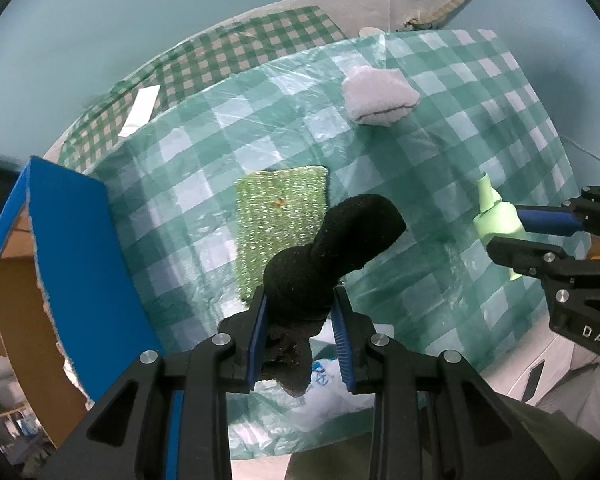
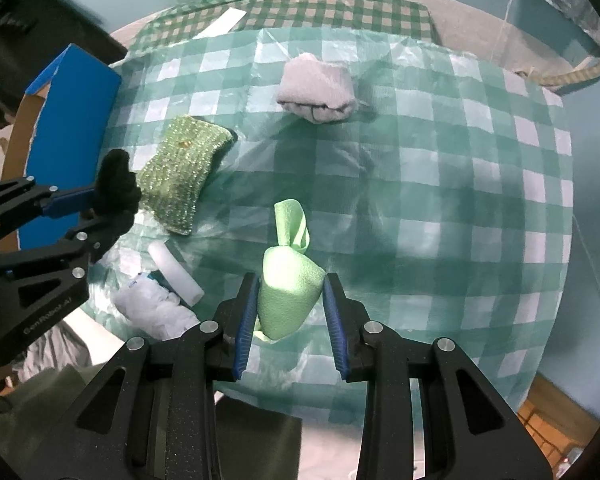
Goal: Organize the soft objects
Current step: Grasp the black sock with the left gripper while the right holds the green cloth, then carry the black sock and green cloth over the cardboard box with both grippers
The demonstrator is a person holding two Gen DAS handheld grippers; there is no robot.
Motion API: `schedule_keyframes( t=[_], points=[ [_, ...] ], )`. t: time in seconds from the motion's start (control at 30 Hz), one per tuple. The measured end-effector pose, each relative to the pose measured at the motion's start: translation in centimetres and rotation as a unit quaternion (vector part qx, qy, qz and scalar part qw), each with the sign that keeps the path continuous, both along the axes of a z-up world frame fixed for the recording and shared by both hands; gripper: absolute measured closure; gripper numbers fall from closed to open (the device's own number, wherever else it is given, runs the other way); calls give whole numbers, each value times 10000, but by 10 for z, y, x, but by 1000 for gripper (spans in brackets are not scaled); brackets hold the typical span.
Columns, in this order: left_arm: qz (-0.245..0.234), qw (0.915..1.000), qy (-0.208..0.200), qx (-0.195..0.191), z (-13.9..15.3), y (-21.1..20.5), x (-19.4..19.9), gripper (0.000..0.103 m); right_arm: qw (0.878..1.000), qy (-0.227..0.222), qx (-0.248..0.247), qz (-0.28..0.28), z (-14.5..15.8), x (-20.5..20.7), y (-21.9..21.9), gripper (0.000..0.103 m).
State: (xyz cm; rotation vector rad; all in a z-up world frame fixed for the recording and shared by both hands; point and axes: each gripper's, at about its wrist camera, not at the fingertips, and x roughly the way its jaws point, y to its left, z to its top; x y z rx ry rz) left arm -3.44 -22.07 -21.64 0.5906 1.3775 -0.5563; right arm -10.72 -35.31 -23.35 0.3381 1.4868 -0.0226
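The worktop (image 2: 440,184) under me wears a green-and-white checked cloth beneath a clear plastic sheet. At its left edge stands a blue-sided cardboard box (image 1: 80,240), open at the top, the largest thing on it. Next in size is the glittery green scouring pad (image 1: 282,220), lying flat near the box, just ahead of my left claw. Farther back, well apart from the pad, sits a folded white sock bundle (image 2: 318,90) with a dark trim line along its front fold.

My left claw (image 1: 300,320) is pinching a knotted black sock (image 1: 332,248), whose bulbous free end sticks up and forward above the pad; it appears lifted off the cloth. My right claw (image 2: 290,304) has its blue pads on either side of a rolled light-green cloth (image 2: 290,288), whose twisted tail points away from me; the pads sit against its sides, gripping it.

Near the front left edge lie a crumpled white plastic bag (image 2: 152,308) and, touching it, a small white cylinder (image 2: 176,272).
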Motion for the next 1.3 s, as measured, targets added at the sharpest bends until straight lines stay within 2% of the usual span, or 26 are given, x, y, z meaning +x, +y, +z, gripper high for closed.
schedule_keyframes(
  t=[0.7,0.97,1.3],
  points=[
    [114,9996,-171,-188,45,57,8,72,9976,-333,-217,559,59,28,32,70],
    [435,9984,-293,-221,60,87,16,72,9958,-460,-235,760,78,40,55,70],
    [1057,9934,-303,-336,76,138,28,72,9916,-668,-169,1096,98,62,91,70]
  ],
)
